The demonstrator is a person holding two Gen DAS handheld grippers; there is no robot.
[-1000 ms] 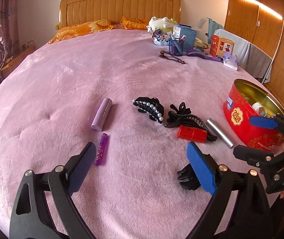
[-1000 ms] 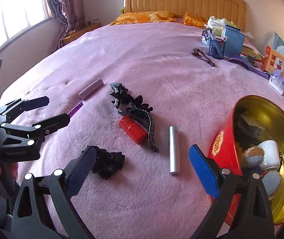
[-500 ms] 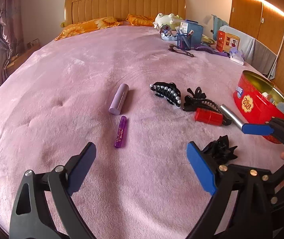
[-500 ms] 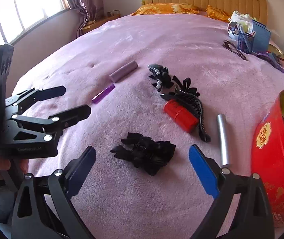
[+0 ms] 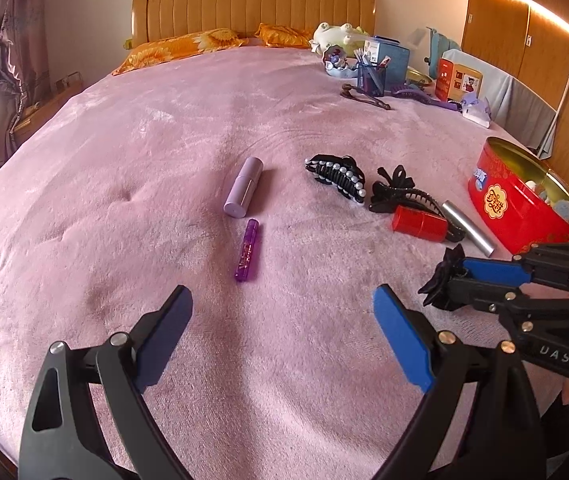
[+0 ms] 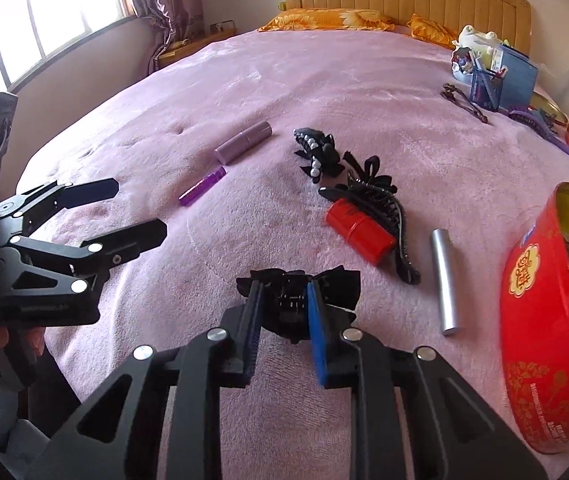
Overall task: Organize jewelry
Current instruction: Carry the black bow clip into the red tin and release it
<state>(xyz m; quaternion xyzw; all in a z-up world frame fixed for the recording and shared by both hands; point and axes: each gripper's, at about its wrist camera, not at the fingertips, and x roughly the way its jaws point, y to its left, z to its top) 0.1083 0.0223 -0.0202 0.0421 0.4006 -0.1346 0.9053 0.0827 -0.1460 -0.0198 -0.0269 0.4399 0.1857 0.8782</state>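
Right wrist view first: our right gripper (image 6: 282, 312) has just been closing, and now the pads sit clamped on the black bow clip (image 6: 300, 296), one on each side of its middle. Half a second ago those jaws were wide open with the bow lying loose between them, so that's the big change. The bow itself hasn't left the blanket (image 6: 284, 92) yet; it looks pinched but not lifted.

From the left wrist view we can see the same grab from the side, bow (image 5: 442, 276) poking out past the blue pad. Our left gripper (image 5: 282, 304) hangs wide open over bare blanket, holding nothing, with the purple tube (image 5: 247, 250) just ahead of it.

Further out: the red case (image 6: 358, 232), the black comb clip (image 6: 380, 200), the silver tube (image 6: 446, 280), the pearl clip (image 6: 316, 152) and the lilac tube (image 6: 244, 142) are all loose on the bed.

The red tin (image 6: 544, 320) sits open just to the right, so our guess is the bow goes in there next. Grip looks centred enough to carry.
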